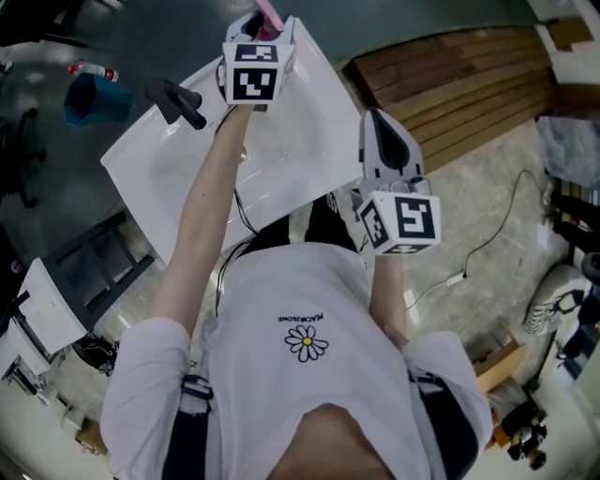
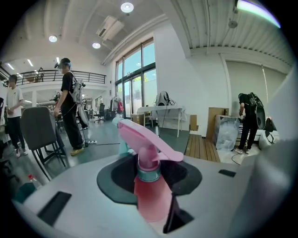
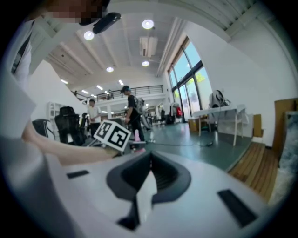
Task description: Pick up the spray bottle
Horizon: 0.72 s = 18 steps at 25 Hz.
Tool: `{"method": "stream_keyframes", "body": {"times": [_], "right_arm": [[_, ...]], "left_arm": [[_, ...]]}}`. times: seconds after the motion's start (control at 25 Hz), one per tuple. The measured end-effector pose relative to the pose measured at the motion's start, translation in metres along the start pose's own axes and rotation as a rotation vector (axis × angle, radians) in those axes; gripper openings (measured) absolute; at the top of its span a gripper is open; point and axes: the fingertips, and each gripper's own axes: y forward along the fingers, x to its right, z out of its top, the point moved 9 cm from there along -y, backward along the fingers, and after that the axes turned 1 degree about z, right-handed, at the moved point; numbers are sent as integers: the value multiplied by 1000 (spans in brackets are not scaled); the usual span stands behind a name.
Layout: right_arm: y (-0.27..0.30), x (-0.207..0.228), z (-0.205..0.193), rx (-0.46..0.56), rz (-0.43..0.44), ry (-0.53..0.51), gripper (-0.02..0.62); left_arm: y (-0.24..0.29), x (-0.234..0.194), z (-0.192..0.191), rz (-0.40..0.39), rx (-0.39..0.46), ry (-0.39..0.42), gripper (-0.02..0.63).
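Over white table (image 1: pixel 309 141), left gripper (image 1: pixel 262 28) clamps pink spray bottle (image 2: pixel 148 186).

Work area: open double-height hall with a glazed front.
White walls (image 2: pixel 186 79) rise to a white ceiling carrying round recessed lights (image 2: pixel 126 7) and a ceiling air unit (image 2: pixel 109 26). Tall windows (image 2: pixel 137 76) admit daylight at the far side. A railed mezzanine (image 2: pixel 91 74) runs along the left. The floor (image 2: pixel 100 137) is glossy green, and a slatted wooden platform (image 1: pixel 459 84) adjoins it. Furniture: a white counter (image 1: pixel 300 141), a white table (image 2: pixel 163 109) near the windows, a dark office chair (image 2: pixel 39 130). Cardboard boxes (image 2: pixel 216 122) stand against the wall.
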Motion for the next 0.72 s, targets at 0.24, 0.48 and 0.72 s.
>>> {"method": "stream_keyframes", "body": {"times": [0.24,0.48,0.72], "right_arm": [[-1,-7,13,18,28,-19,29],[11,-13,41,80,104,-75,29],[24,-36,68,138,215,-141,29]], "left_arm": [[-26,2,26,17,75,24,156],[-68,-2,69,81,182,51,155],[-132,-12,100,132,280,41,156]]}}
